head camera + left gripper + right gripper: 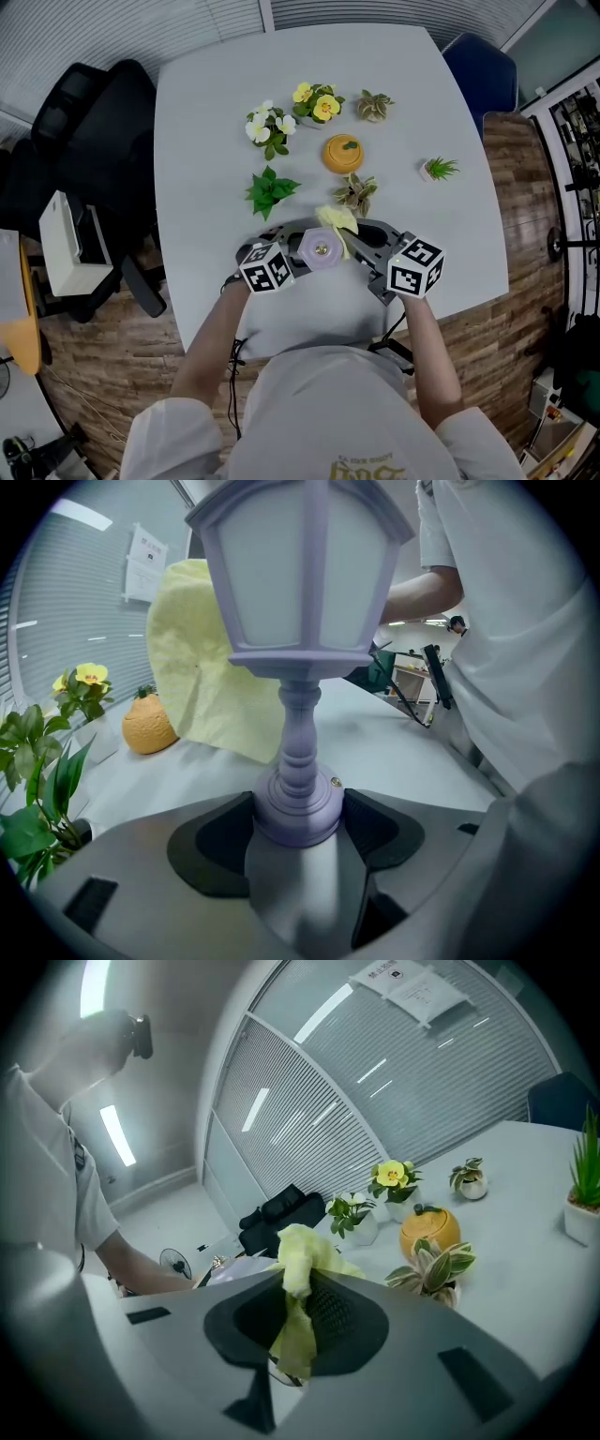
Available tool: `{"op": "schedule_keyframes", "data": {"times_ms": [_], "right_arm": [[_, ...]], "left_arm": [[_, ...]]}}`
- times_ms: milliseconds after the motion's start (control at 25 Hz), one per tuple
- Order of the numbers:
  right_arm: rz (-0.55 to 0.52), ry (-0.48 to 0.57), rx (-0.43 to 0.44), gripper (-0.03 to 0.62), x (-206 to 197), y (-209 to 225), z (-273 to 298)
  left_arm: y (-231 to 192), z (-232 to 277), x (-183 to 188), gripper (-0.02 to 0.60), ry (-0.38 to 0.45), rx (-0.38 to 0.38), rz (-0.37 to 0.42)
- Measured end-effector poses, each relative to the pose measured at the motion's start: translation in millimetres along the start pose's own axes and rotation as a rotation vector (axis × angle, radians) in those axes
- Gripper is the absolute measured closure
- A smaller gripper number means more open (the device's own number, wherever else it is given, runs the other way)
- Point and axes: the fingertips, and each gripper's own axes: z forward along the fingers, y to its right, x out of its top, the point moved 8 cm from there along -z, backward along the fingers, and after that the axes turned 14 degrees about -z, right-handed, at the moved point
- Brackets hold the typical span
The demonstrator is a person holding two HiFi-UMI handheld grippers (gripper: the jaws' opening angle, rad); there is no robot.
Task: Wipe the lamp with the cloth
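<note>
A small lilac lantern-shaped lamp [320, 249] stands upright near the table's front edge. My left gripper [298, 829] is shut on the lamp's round base [298, 810]; the lamp head [300, 569] fills the top of the left gripper view. My right gripper [298, 1321] is shut on a pale yellow cloth [298, 1283]. In the head view the cloth [338, 224] lies against the lamp's far right side, and in the left gripper view the cloth [202, 667] hangs behind the lamp head. Both grippers [281, 262] [394, 262] flank the lamp.
Behind the lamp stand small potted plants [356, 194] [270, 190] [271, 127] [319, 103] [374, 106] [439, 170] and an orange pumpkin-shaped jar [343, 154]. A black chair [94, 141] is left of the table, a blue chair [483, 70] at the far right.
</note>
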Motion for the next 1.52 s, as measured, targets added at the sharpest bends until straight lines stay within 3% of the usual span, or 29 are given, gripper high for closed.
{"op": "schedule_keyframes", "data": {"times_ms": [520, 1520], "right_arm": [[0.081, 0.068, 0.093, 0.539, -12.3, 6.8, 11.8], [0.081, -0.001, 0.033, 0.539, -33.3, 5.1, 9.4]], "left_arm": [[-0.3, 0.0, 0.4, 0.281, -0.001, -0.002, -0.001], [-1.0, 0.2, 0.7, 0.281, -0.010, -0.005, -0.008]]}}
